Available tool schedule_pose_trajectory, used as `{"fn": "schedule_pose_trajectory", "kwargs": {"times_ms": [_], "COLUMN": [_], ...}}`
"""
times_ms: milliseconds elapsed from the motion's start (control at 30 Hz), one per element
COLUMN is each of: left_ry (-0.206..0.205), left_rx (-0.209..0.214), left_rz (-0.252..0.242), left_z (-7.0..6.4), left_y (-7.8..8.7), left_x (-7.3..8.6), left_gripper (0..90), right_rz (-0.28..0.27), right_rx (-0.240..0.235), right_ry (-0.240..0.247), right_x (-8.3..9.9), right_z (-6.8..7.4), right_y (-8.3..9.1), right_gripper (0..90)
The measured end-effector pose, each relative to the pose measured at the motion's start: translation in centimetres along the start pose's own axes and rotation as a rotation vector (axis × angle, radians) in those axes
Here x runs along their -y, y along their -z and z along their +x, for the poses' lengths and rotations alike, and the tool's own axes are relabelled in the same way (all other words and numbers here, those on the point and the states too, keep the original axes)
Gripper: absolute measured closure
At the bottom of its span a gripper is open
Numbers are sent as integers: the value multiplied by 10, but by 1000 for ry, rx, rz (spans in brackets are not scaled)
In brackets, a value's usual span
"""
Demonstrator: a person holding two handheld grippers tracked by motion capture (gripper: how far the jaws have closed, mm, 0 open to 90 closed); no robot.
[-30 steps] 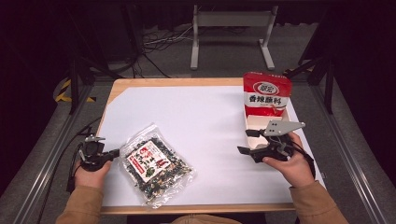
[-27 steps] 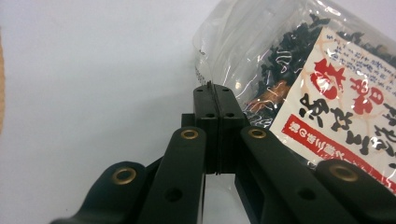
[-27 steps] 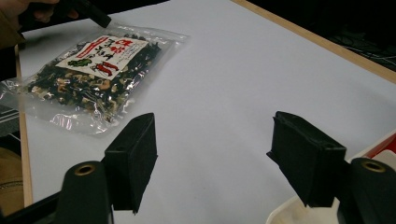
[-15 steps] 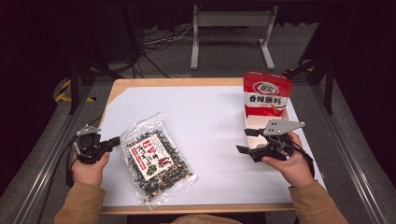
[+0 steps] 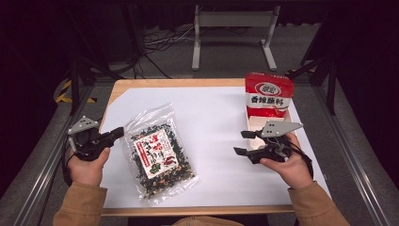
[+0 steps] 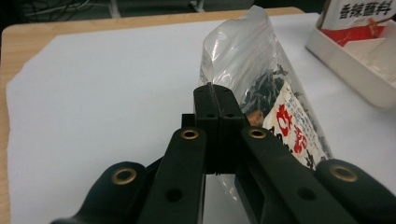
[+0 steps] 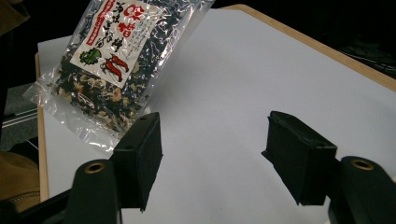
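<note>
A clear bag of dark dried greens (image 5: pixel 157 155) with a red and white label lies on the white sheet at the left. My left gripper (image 5: pixel 118 133) is shut on the bag's left edge. In the left gripper view the jaws (image 6: pixel 217 100) are pressed together on the clear film, and the bag (image 6: pixel 280 107) rises tilted behind them. My right gripper (image 5: pixel 242 143) stands open over the sheet at the right, apart from the bag. In the right gripper view its fingers (image 7: pixel 212 140) are wide apart with nothing between them, and the bag (image 7: pixel 112 56) lies farther off.
A red pouch (image 5: pixel 268 94) stands upright in a white box (image 5: pixel 254 126) at the back right, just beyond my right gripper. The white sheet (image 5: pixel 211 108) covers most of the wooden table. Metal rails run along both sides of the table.
My left gripper has moved away from the person and slightly left with the bag's edge in it. The bag slid and turned with it. The right gripper has hardly moved.
</note>
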State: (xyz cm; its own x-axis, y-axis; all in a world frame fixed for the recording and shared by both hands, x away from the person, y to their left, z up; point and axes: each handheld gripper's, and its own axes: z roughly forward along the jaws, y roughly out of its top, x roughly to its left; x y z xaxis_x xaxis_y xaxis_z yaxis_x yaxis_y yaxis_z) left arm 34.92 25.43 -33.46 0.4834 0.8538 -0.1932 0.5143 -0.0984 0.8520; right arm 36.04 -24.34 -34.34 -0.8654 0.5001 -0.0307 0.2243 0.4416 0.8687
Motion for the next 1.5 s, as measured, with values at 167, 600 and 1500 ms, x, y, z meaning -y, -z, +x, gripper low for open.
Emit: {"fn": "schedule_pose_trajectory", "kwargs": {"times_ms": [167, 600, 1500], "left_ry": [-46, -121, -130], "left_rx": [21, 75, 97], "left_rz": [-44, -135, -154], "left_z": [-13, -33, -35], "left_y": [9, 33, 38], "left_x": [-7, -16, -16], "left_gripper": [900, 900, 900], "right_rz": [-16, 17, 36], "right_rx": [-25, -139, -248], "right_ry": [-8, 21, -69], "right_x": [-6, -26, -42], "right_z": [6, 27, 27], "right_y": [-6, -53, -129], "right_gripper": [402, 397, 279]}}
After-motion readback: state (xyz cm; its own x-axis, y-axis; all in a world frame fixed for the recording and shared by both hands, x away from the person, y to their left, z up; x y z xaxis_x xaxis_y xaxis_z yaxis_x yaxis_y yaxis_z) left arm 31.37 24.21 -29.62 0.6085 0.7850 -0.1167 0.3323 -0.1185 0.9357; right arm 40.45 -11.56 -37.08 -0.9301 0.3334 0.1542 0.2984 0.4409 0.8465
